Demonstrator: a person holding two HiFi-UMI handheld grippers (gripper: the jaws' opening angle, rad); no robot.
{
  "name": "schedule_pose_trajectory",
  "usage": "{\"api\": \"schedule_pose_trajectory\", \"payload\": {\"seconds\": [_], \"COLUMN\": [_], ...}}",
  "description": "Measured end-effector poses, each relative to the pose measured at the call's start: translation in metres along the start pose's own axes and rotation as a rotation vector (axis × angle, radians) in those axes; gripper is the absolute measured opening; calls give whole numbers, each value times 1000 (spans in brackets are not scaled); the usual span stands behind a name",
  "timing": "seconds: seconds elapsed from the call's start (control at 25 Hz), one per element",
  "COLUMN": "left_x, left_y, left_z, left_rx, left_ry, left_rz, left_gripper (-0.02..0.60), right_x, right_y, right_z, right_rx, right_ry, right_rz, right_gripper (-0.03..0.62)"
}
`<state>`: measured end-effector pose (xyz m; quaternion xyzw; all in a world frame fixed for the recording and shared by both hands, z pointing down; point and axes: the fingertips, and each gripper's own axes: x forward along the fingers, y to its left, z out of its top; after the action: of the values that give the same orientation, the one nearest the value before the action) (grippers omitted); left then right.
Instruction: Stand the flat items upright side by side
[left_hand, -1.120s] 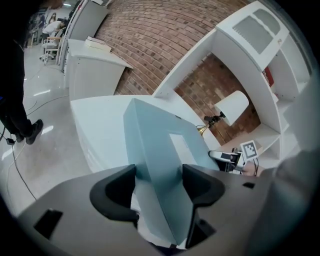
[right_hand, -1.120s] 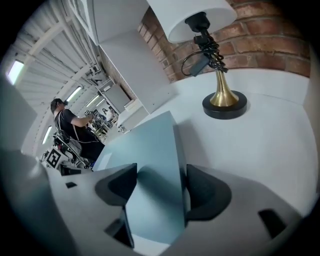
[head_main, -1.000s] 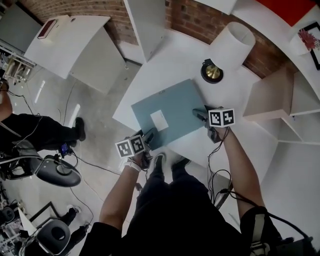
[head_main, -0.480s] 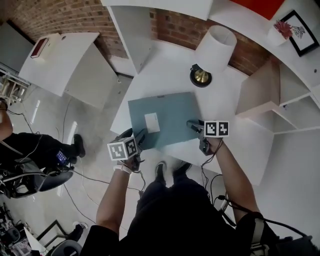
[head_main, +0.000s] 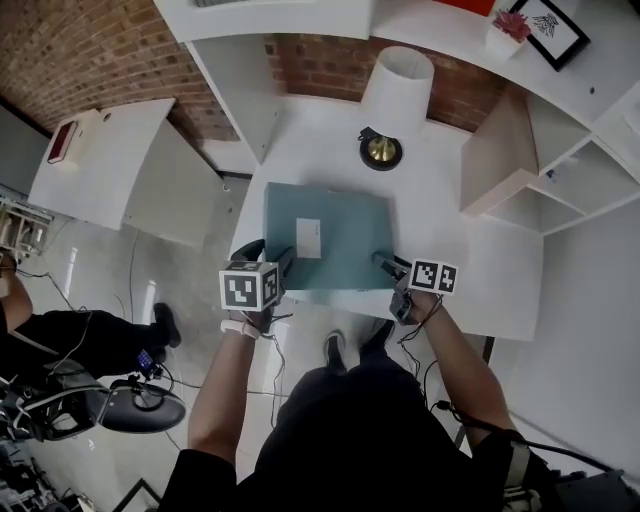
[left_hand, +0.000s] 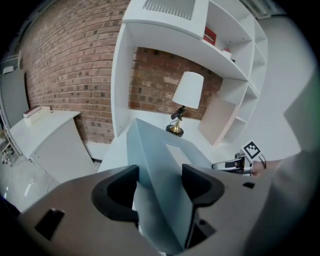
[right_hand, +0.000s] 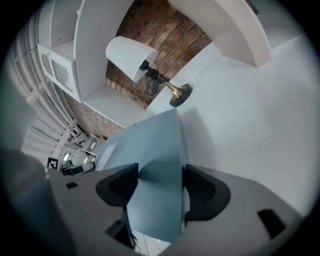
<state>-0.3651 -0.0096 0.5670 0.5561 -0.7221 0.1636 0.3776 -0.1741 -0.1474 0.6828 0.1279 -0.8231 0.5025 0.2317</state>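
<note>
A flat grey-blue box (head_main: 335, 235) with a white label (head_main: 308, 238) lies low over the white table (head_main: 450, 215), its near edge at the table's front. My left gripper (head_main: 276, 268) is shut on its near left corner, and my right gripper (head_main: 389, 266) is shut on its near right corner. In the left gripper view the box (left_hand: 150, 155) runs away between the two dark pads of the left gripper (left_hand: 159, 184), and both pads touch its sides. The right gripper view shows the box (right_hand: 150, 145) in the same way, clamped in the right gripper (right_hand: 160, 182).
A lamp with a white shade (head_main: 398, 78) and a brass base (head_main: 381, 151) stands behind the box. White cubby shelves (head_main: 520, 165) rise at the right, an upright white panel (head_main: 240, 90) at the back left, brick wall behind. A lower white desk (head_main: 110, 165) sits at the left.
The box has turned from askew to square with the table's front edge. Both grippers stayed on its near corners and moved with it.
</note>
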Motion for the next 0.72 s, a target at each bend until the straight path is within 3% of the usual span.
{"api": "schedule_pose_trajectory", "payload": {"seconds": [0.2, 0.36, 0.56, 0.72], "left_x": [-4, -10, -17, -22], "left_y": [-7, -23, -42, -69], "left_z": [22, 33, 49, 62], "left_rx": [148, 219, 300, 354], "left_ry": [13, 3, 2, -21], "left_rz": [-1, -21, -41, -72], "left_gripper": [282, 282, 282, 282], "right_x": [3, -4, -13, -25], "right_y": [3, 0, -9, -7], "right_z": [-9, -9, -1, 4], "right_rx": [42, 42, -34, -172], "right_ry": [-61, -92, -101, -76], "right_rz": [10, 2, -125, -229], "right_gripper": [293, 293, 354, 311]}}
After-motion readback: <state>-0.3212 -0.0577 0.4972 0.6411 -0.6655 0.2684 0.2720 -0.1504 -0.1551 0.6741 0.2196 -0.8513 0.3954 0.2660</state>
